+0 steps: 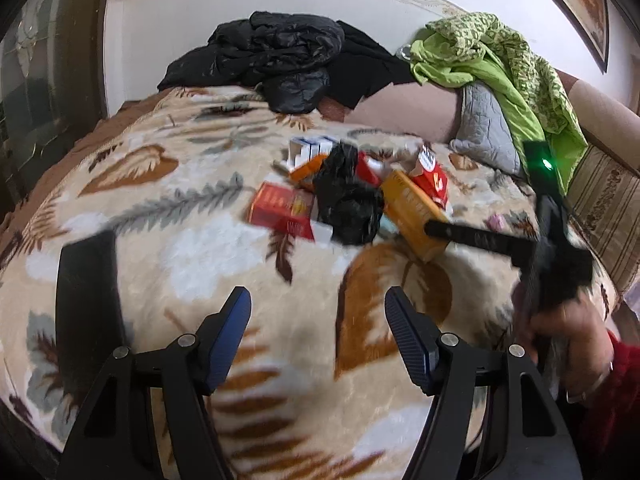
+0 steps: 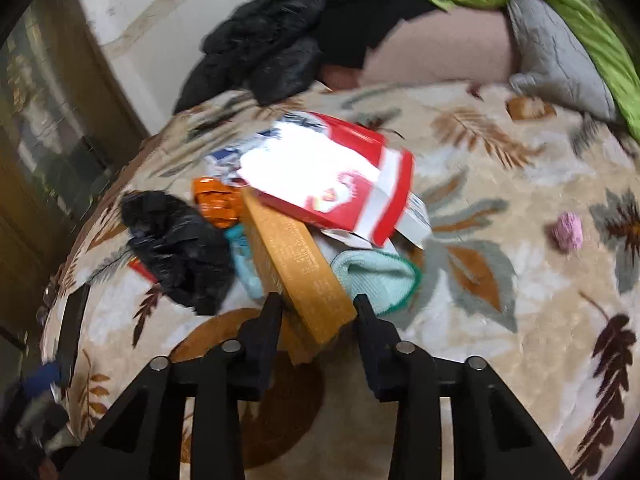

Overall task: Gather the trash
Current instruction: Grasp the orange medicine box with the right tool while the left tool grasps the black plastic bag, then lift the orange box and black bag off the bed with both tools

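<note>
A pile of trash lies on a leaf-patterned blanket point(image 1: 192, 248): a crumpled black plastic bag point(image 1: 348, 200), a red box point(image 1: 280, 210), a red-and-white carton point(image 2: 340, 184), an orange wrapper point(image 2: 216, 200) and a long yellow-orange box point(image 2: 304, 272). My right gripper point(image 2: 318, 306) has its fingers on both sides of the near end of the yellow-orange box point(image 1: 416, 216); it shows from the side in the left wrist view point(image 1: 440, 232). My left gripper point(image 1: 318, 320) is open and empty above the bare blanket, short of the pile.
A black jacket point(image 1: 276, 60), a green garment point(image 1: 500, 64) and a grey cushion point(image 1: 484, 132) lie at the back of the bed. A pink crumpled scrap point(image 2: 568, 230) lies to the right. A mint-green cloth point(image 2: 376, 276) lies by the pile. A dark flat object point(image 1: 86, 292) lies left.
</note>
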{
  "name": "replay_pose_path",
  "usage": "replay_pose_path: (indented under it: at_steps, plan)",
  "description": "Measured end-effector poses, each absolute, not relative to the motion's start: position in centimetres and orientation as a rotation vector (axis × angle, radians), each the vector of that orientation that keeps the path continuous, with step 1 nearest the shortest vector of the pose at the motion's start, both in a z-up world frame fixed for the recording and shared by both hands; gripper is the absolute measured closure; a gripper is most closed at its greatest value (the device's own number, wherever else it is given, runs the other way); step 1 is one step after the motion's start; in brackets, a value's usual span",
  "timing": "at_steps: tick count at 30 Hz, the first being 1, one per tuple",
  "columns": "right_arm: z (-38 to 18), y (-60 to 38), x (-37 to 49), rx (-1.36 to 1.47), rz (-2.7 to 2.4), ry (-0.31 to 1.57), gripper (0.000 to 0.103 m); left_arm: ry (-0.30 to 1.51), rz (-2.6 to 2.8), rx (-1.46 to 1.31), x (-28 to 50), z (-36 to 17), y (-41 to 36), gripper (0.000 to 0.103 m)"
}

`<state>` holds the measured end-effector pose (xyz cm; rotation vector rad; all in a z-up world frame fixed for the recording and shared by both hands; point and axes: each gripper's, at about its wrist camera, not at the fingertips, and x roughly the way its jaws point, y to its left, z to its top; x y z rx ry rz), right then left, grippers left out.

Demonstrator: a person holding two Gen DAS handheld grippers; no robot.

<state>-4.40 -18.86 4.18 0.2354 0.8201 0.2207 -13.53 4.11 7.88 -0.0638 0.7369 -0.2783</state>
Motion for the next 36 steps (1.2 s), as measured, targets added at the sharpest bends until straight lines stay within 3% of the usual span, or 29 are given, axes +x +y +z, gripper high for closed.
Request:
replay_pose_path:
  at_steps: [8,15,16,17,22,25,27,36]
  plan:
    - [5.4,-18.9,-8.9,0.285,0.180,0.826,0.075,0.750,-0.286,-0.154,-7.1,8.8,2.2,0.032]
    - [4.9,-19.5,-11.6,0.279,0.144,0.855,0.075,0.797,-0.291,-0.132,-1.3,6.4,-1.4,0.032]
    - [4.6,-19.5,-11.4,0.276,0.149,0.871,0.075,0.805,-0.288,-0.125,-0.7,5.8,-1.9,0.038]
    - [4.4,-19.5,-11.3,0.279,0.154,0.881,0.075,0.807,-0.289,-0.117,-0.4,5.4,-2.2,0.053]
    - [3.9,-19.2,-10.7,0.287,0.175,0.891,0.073,0.796,-0.294,-0.116,0.0,4.8,-1.4,0.072]
    - [3.6,-18.3,-10.3,0.276,0.186,0.901,0.072,0.774,-0.291,-0.139,-0.7,5.1,-0.3,0.075]
    - [3.5,-17.8,-10.1,0.261,0.201,0.900,0.079,0.758,-0.292,-0.138,-1.3,5.5,0.1,0.075]
    - [5.1,-19.1,-11.8,0.304,0.178,0.793,0.080,0.676,-0.355,-0.128,-6.7,8.1,1.0,0.075]
